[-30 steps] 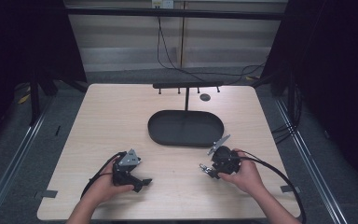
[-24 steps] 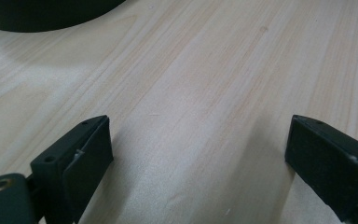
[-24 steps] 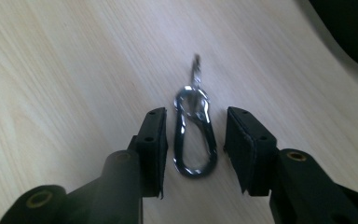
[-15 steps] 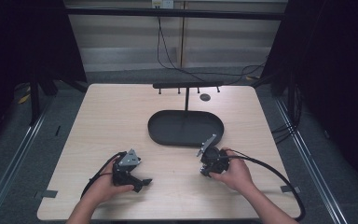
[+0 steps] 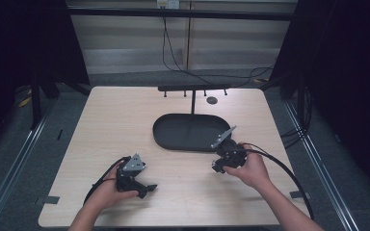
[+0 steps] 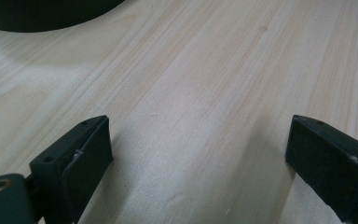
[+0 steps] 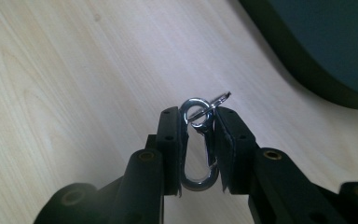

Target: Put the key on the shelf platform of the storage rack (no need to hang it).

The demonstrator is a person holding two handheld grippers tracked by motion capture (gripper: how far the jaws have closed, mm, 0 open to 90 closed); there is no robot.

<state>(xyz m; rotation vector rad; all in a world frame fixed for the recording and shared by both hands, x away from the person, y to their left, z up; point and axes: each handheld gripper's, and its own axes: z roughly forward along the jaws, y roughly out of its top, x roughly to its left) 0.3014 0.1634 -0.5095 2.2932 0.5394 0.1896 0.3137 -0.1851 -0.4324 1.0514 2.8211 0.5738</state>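
My right gripper [image 7: 198, 122] is shut on a small silver snap hook [image 7: 199, 144] with a key ring at its top; the hook stands lengthwise between the two black jaws. In the high view the right gripper [image 5: 218, 166] is held just above the table, close to the near right rim of the black oval tray [image 5: 192, 132]. My left gripper [image 5: 150, 188] rests low over the near left part of the table. Its jaws stand wide apart in the left gripper view [image 6: 198, 154], with bare wood between them.
A black stand with a crossbar and small pegs [image 5: 193, 88] rises behind the tray. A small dark disc [image 5: 212, 100] lies at the far right of the wooden table [image 5: 111, 125]. Cables trail from both grippers toward the near edge.
The right gripper swung left toward the middle, then moved back right and a little up, turning beside the tray's near rim. The left gripper has stayed put.
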